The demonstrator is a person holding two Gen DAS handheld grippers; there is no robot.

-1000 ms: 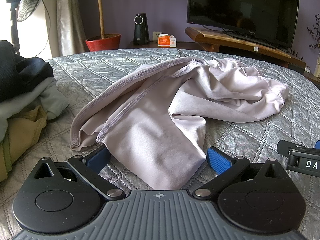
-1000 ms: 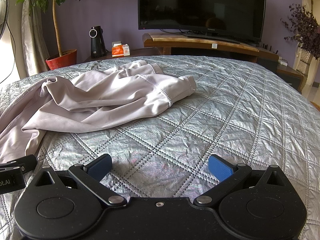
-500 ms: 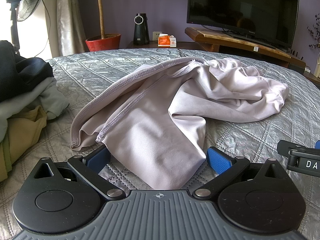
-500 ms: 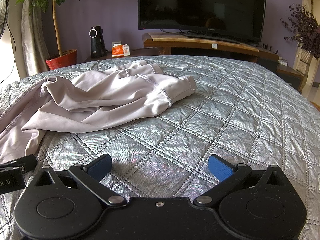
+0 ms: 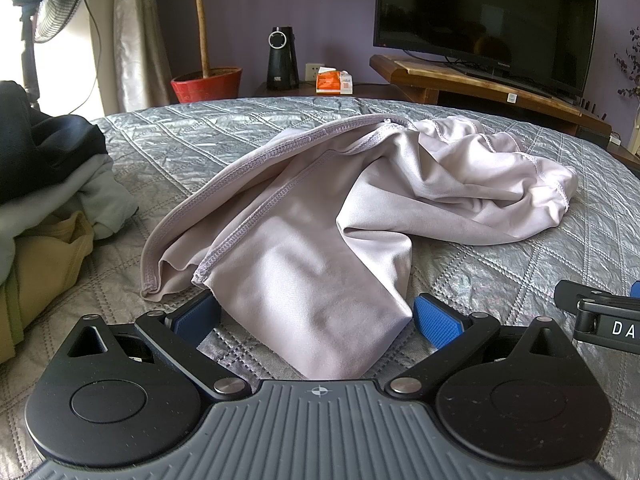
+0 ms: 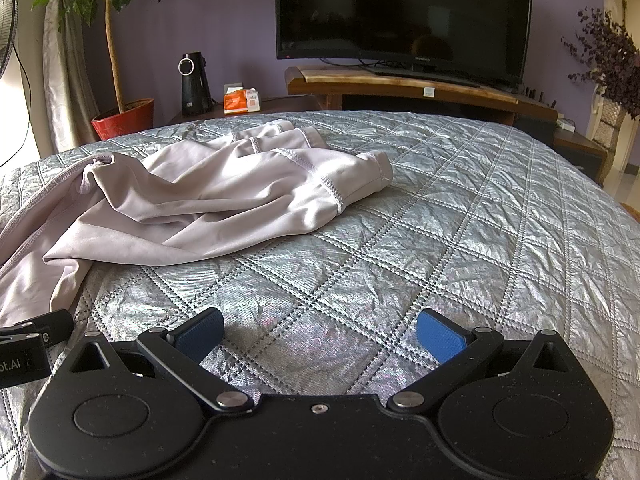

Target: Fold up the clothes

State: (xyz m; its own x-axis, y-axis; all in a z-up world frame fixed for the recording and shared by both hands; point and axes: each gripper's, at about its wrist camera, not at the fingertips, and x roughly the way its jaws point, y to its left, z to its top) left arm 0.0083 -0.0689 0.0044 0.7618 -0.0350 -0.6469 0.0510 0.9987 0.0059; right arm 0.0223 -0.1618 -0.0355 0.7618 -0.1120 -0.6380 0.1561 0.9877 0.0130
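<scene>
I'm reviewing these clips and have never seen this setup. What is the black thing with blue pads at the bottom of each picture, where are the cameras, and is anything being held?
No robot arm here: a person carries a hand-held claw in each hand, each with a camera looking forward along its two blue-padded fingers. One picture is from the left claw, the other from the right claw. Both are open. A crumpled pale lilac garment lies on the grey quilted bedspread. A corner of the garment lies between the left claw's open pads, not gripped; the right claw has only bedspread between its pads. A pile of other clothes sits to the left.
</scene>
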